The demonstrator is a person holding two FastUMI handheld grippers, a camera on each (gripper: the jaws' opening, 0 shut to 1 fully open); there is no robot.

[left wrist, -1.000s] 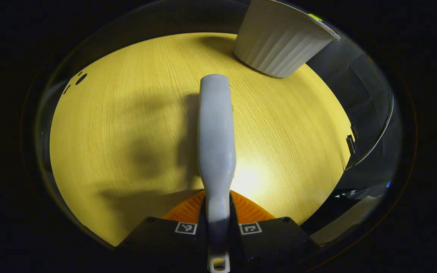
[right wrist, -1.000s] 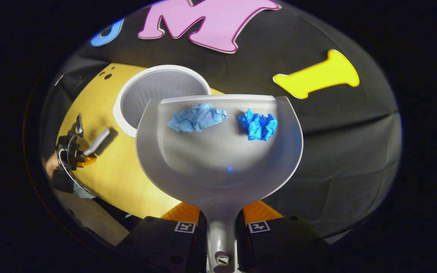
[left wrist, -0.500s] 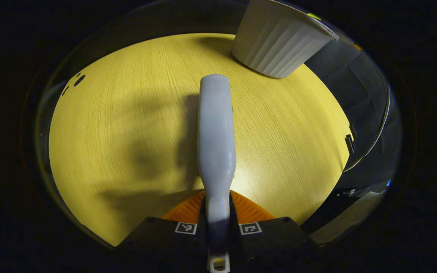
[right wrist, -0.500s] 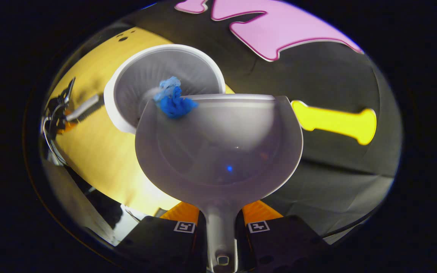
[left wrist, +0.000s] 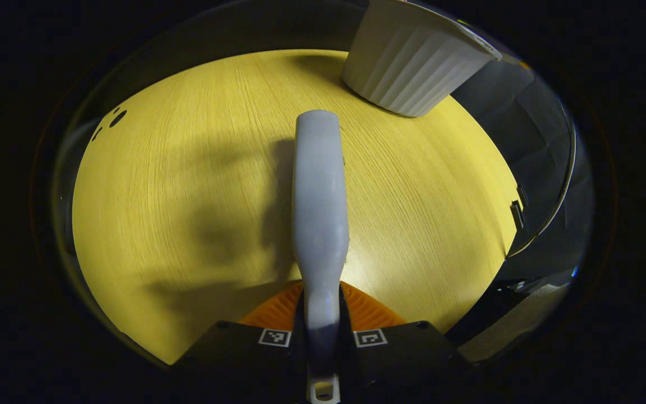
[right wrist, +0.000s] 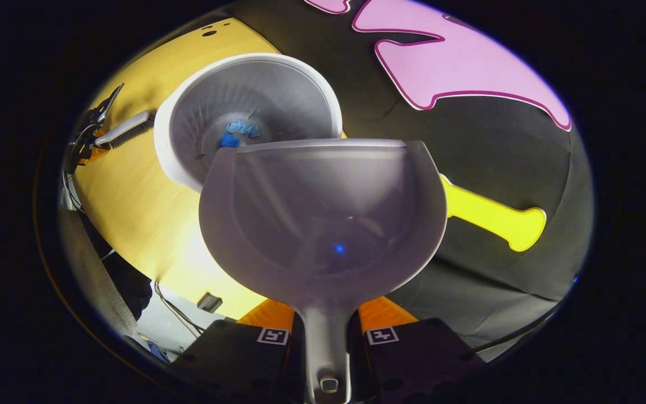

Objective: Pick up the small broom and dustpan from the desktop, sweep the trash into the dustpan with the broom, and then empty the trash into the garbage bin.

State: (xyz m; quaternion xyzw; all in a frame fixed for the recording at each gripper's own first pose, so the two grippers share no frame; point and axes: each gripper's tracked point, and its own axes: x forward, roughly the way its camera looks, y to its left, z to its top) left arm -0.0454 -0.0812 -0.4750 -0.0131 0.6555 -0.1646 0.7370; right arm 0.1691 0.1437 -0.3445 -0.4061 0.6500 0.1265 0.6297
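The right tongs (right wrist: 326, 331) grip the dustpan (right wrist: 323, 224) tilted over the bin (right wrist: 188, 168), where the blue trash (right wrist: 236, 132) lies. The left tongs (left wrist: 322, 331) clamp the broom (left wrist: 318, 191) above the worktop (left wrist: 188, 213).

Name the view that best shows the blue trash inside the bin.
The right gripper view: it looks down into the garbage bin, where the blue trash lies at the bottom. The left gripper view catches the bin's ribbed outer wall from the side.

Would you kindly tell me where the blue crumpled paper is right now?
In the right gripper view, the blue crumpled paper lies inside the white garbage bin, upper left, just beyond the empty dustpan.
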